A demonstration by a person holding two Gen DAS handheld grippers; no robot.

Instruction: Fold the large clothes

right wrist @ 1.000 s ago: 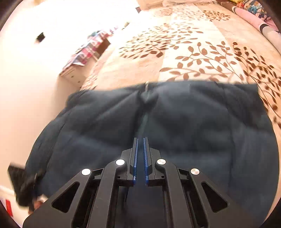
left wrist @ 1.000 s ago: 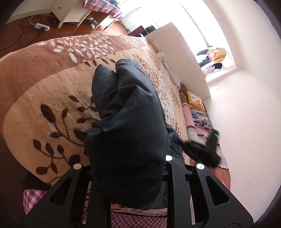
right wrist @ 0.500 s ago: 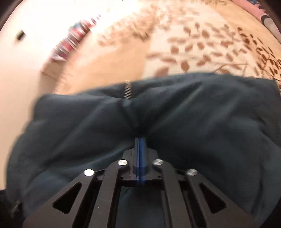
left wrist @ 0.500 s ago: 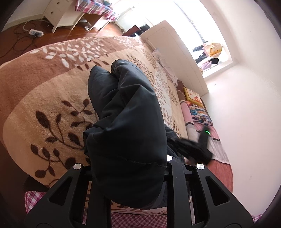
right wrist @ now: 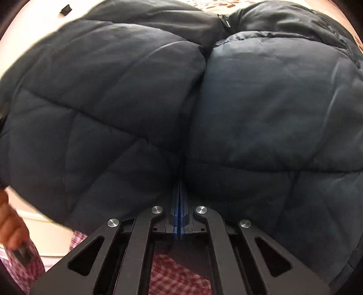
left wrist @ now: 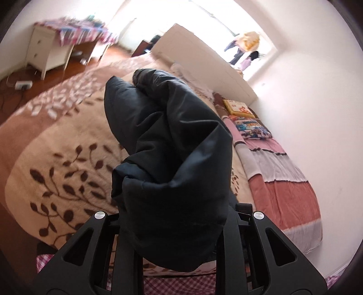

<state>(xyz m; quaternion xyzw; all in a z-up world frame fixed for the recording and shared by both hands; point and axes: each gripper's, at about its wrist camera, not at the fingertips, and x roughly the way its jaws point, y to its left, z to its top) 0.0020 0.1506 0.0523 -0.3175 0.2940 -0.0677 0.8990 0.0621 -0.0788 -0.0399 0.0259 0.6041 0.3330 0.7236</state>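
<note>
The left hand-held gripper (left wrist: pixel 172 227) clamps a raised bunch of the dark puffer jacket (left wrist: pixel 168 140), its long axis toward frame top, while the right hand-held gripper (right wrist: pixel 180 192), fully closed, presses into the jacket's centre seam.

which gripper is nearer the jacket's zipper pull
Right. The right gripper is shut in the jacket's front seam below the zipper pull; the left gripper clamps a bunched fold elsewhere.
</note>
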